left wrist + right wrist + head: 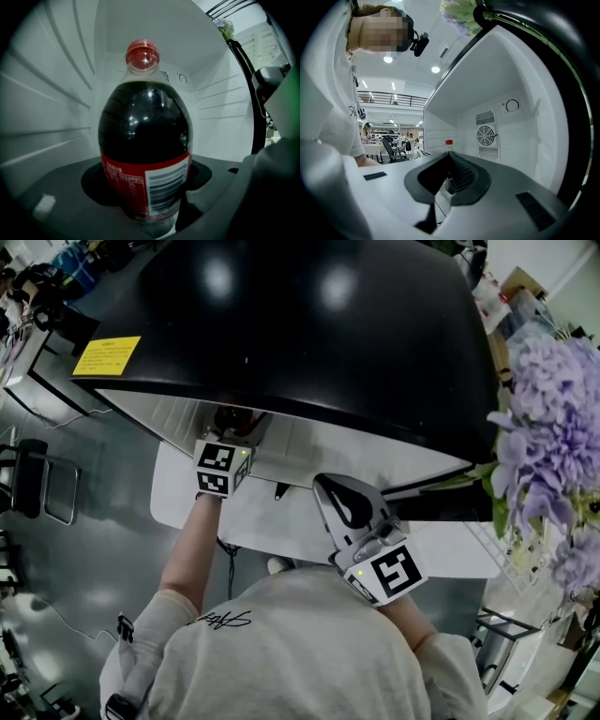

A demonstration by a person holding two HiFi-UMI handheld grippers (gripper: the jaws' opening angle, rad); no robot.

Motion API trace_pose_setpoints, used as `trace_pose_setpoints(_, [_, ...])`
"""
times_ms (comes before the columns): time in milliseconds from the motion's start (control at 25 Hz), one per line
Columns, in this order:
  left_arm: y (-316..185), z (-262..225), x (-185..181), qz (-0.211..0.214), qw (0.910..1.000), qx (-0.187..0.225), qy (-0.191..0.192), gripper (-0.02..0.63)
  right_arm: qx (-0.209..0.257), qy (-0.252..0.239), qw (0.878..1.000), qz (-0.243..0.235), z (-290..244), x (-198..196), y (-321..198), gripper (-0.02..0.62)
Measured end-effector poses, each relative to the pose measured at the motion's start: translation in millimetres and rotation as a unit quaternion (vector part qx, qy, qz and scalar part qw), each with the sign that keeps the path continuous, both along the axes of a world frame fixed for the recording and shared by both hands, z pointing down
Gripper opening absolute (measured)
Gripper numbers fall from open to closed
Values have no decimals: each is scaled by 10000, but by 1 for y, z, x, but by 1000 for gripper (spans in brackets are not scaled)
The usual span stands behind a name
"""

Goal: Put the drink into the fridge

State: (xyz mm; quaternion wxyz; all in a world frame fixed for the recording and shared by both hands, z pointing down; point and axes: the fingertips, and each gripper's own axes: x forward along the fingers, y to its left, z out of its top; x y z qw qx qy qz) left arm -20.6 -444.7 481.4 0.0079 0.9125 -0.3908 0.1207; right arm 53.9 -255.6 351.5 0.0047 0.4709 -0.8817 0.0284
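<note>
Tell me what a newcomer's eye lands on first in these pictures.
The cola bottle with its red cap fills the left gripper view, gripped by the left gripper inside the white fridge. In the head view, the fridge's glossy black top dominates, with purple flowers at the right edge.

A big bunch of purple flowers (pixel 548 418) with green leaves is on the right. Just below it is a white wire rack (pixel 506 563). The grey floor (pixel 84 549) is shiny. A black chair with metal legs (pixel 33 482) stands on it at the left, and a thin pale wire (pixel 58 615) lies on it. Far off are a round ceiling light (pixel 387 59), a dark railing (pixel 393 97) and another black chair (pixel 391 149).
</note>
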Motion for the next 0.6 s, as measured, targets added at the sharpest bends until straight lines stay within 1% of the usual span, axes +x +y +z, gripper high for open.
trace_pose_setpoints(160, [1,-3,1,41,10000,28,59,321,5,-14,10000,7,0,0,1,12])
trace_pose_setpoints(360, [1,-6,-2,-20,10000,-4,96,324,-6,-28,10000,-5,1,-1,3,12])
trace_pose_setpoints(480, [3,-3,-4,-55,9999,-38,99,346,-5,-36,10000,-24,1,-3,3,12])
trace_pose_setpoints(600, [6,-1,-6,-56,10000,-63,22,369,-1,-49,10000,-17,1,-2,4,12])
